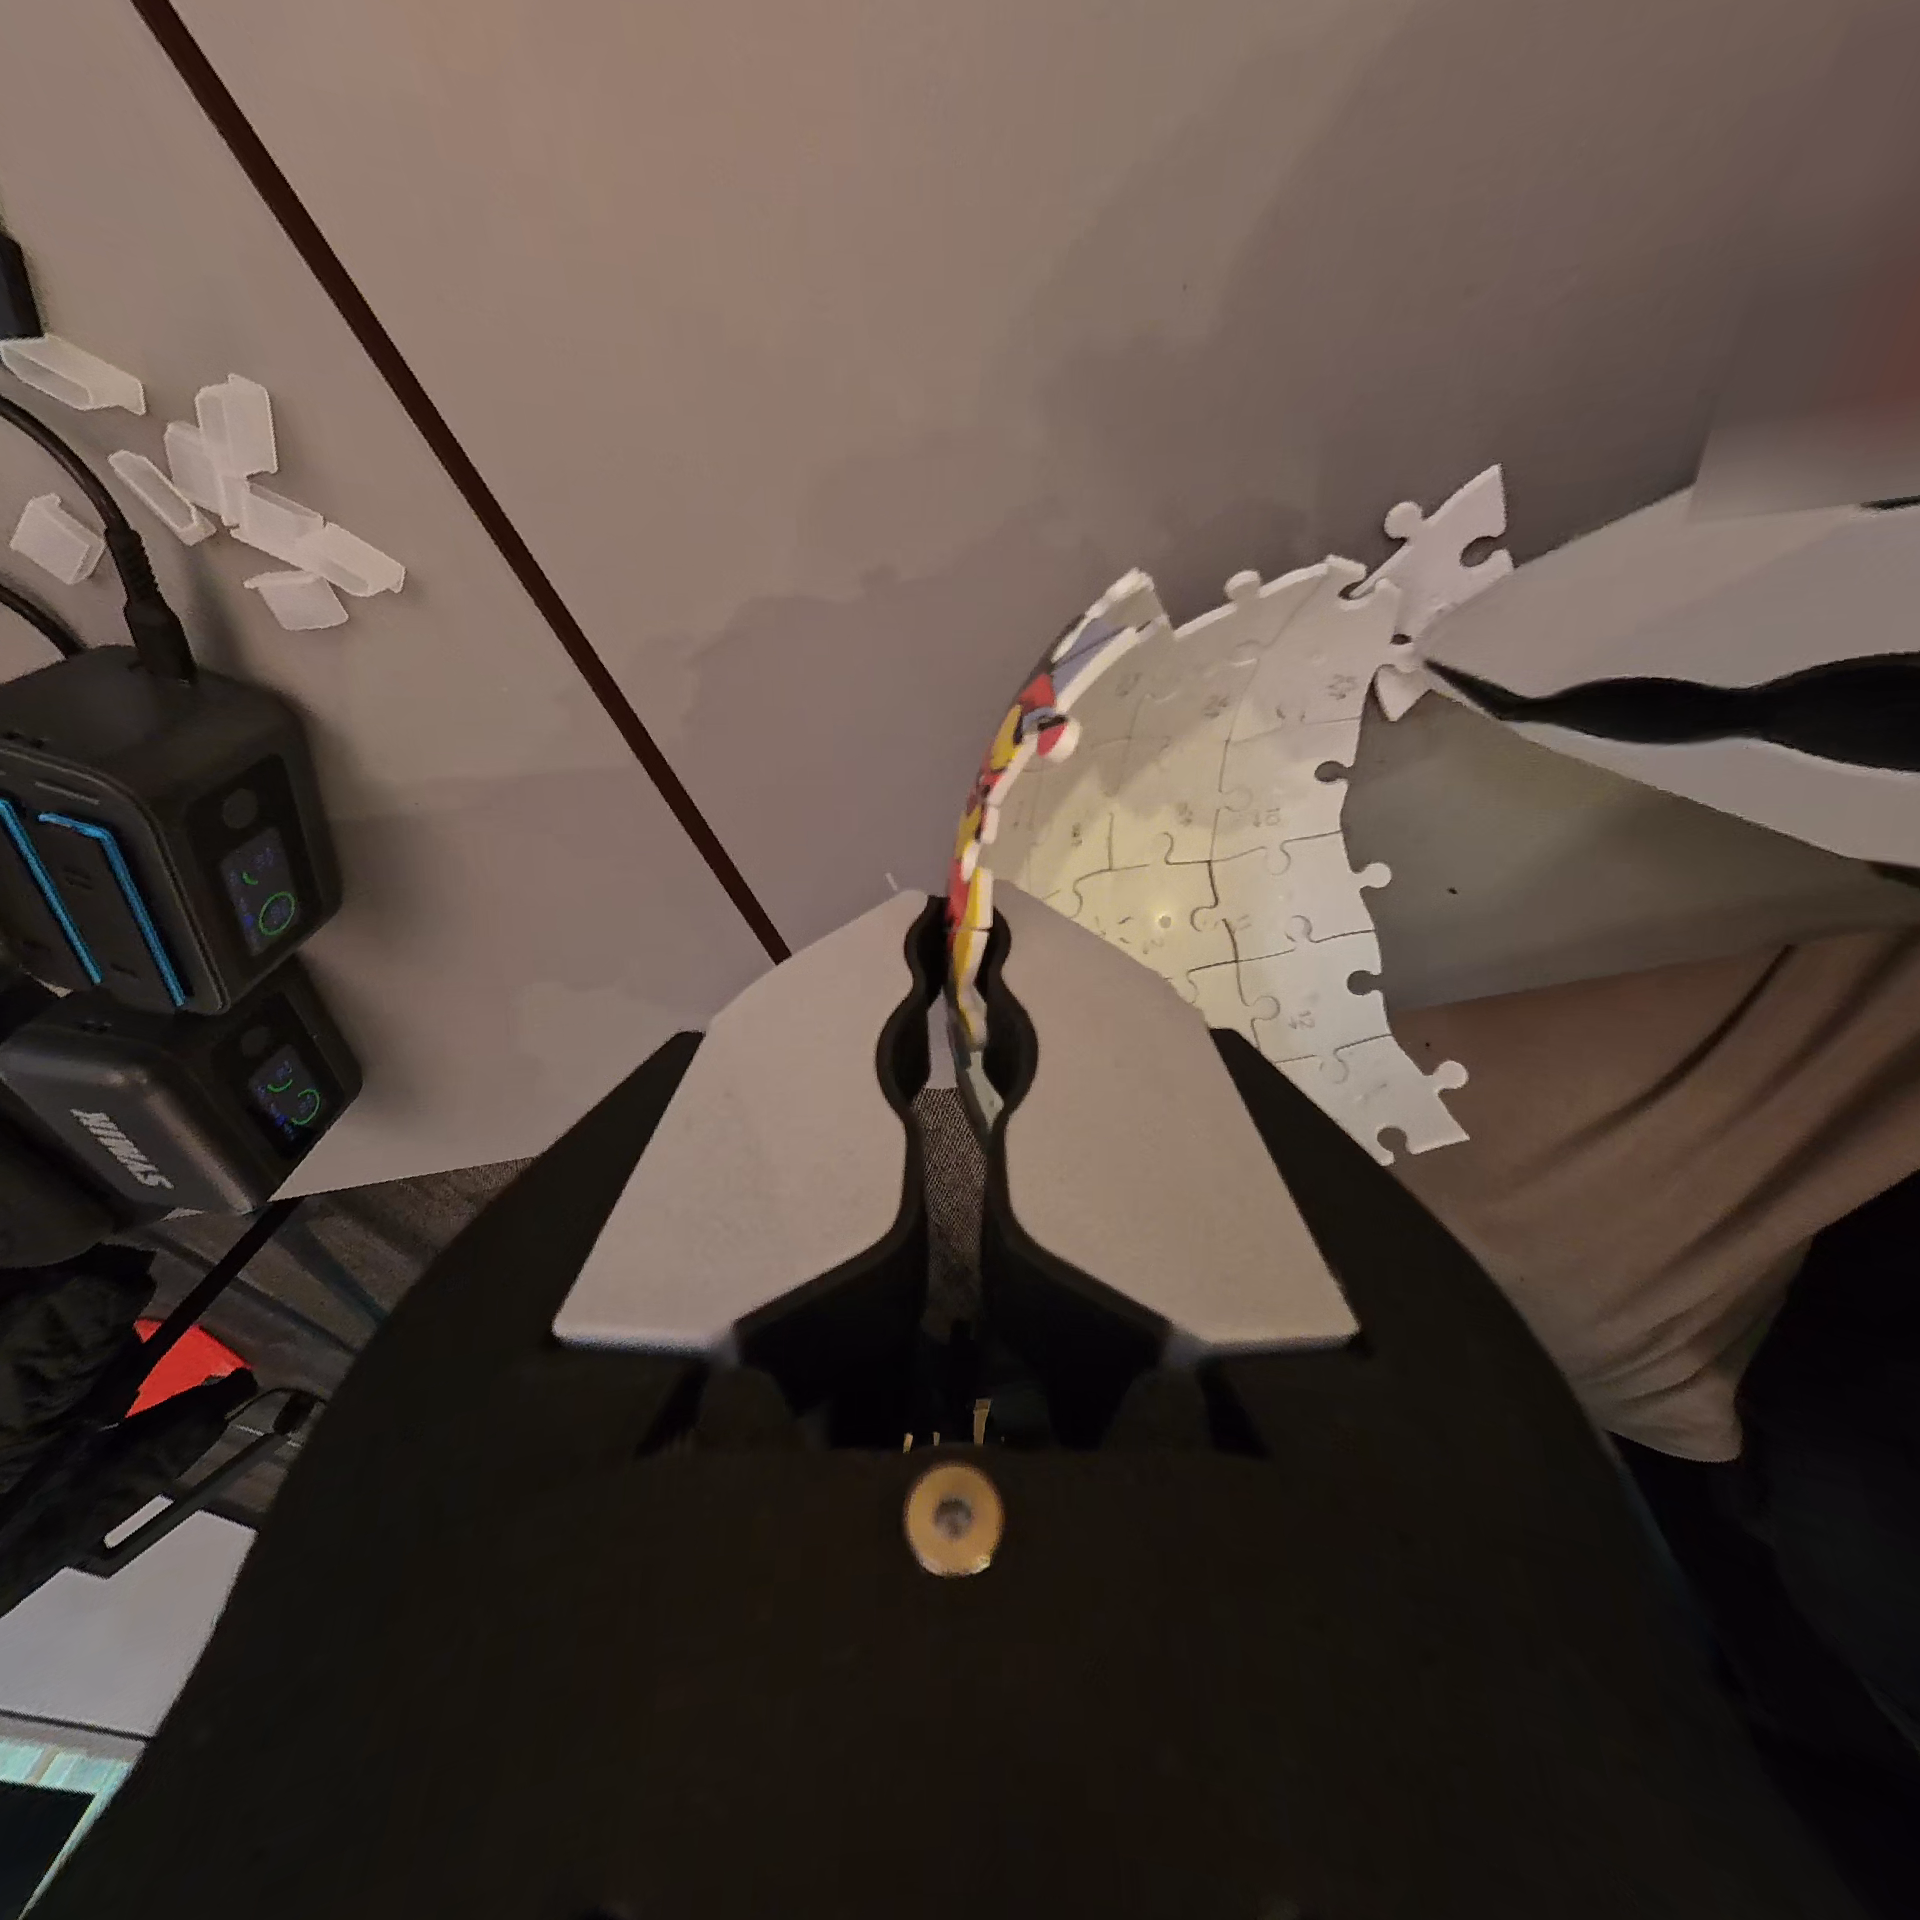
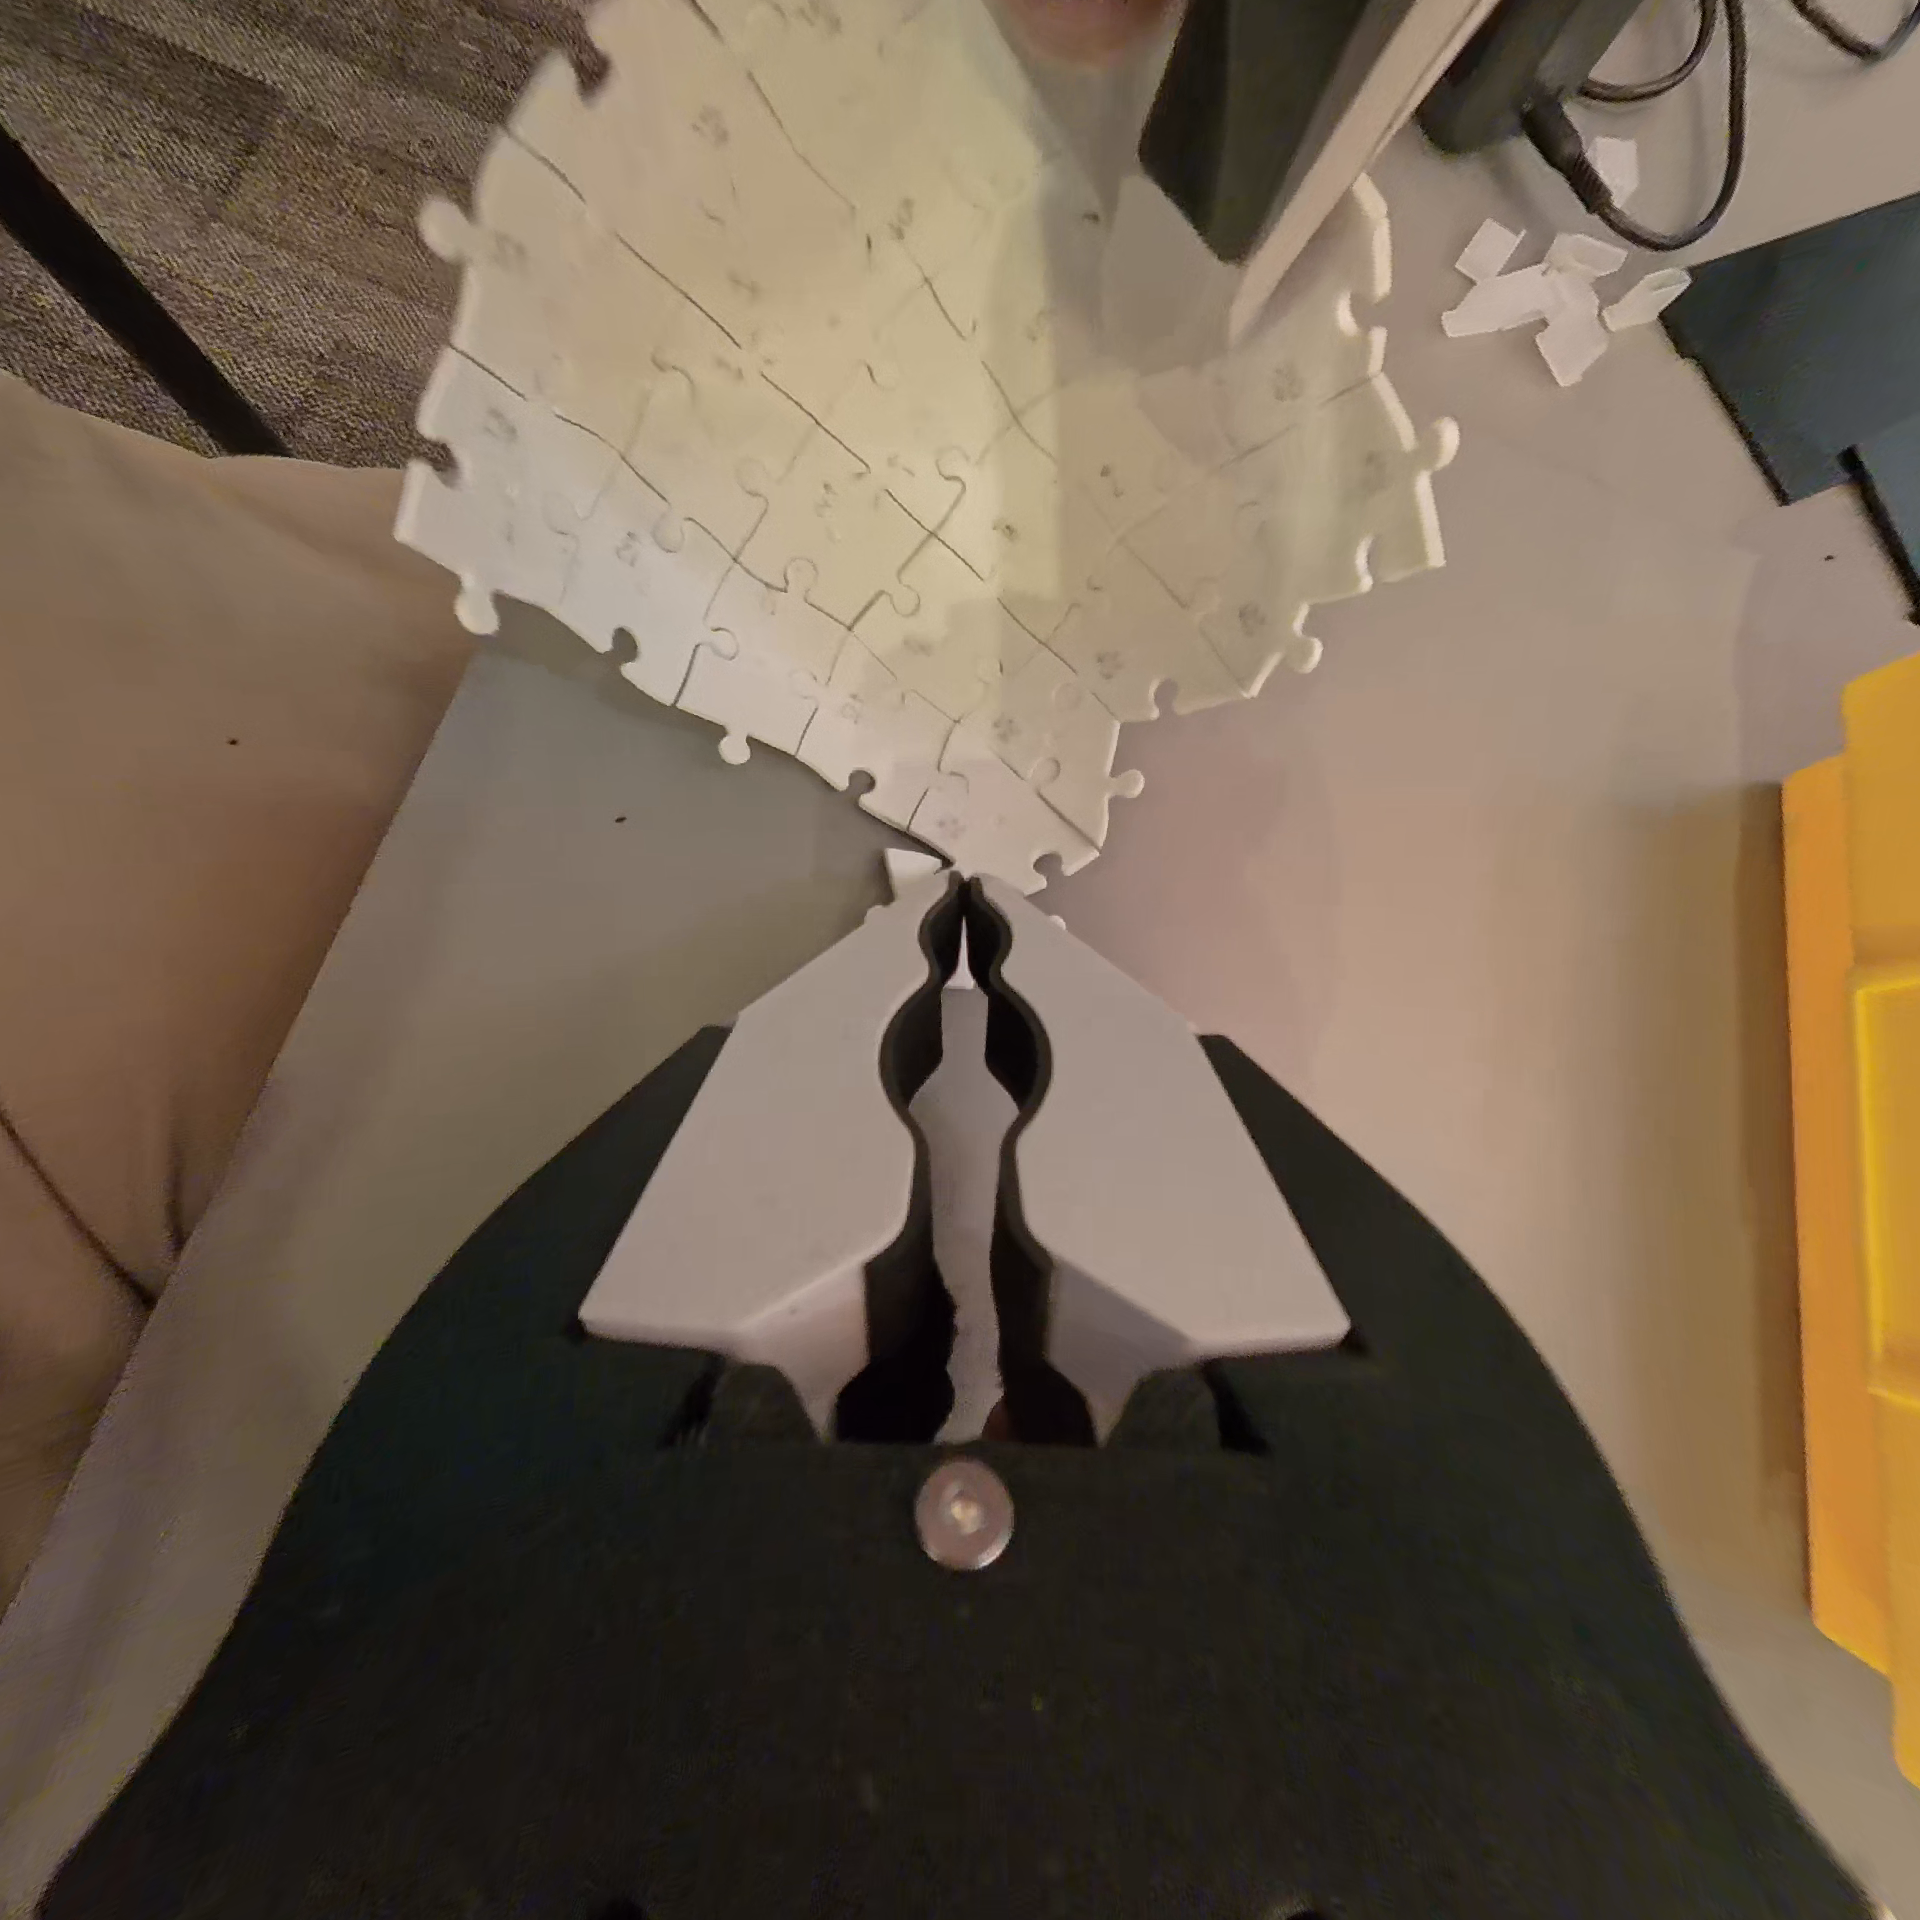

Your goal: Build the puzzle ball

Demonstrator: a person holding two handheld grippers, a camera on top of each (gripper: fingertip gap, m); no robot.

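In the left wrist view, the left gripper (image 1: 961,935) was clamped on the rim of the half-built puzzle ball (image 1: 1226,831), held up over the table (image 1: 935,312), white inside showing.

In the right wrist view, the right gripper (image 2: 961,904) was pinched tight on a loose piece (image 2: 914,868) touching the shell's bottom edge. Probably best if tabs got lined up first, then pressed in gently so nothing's popped apart.
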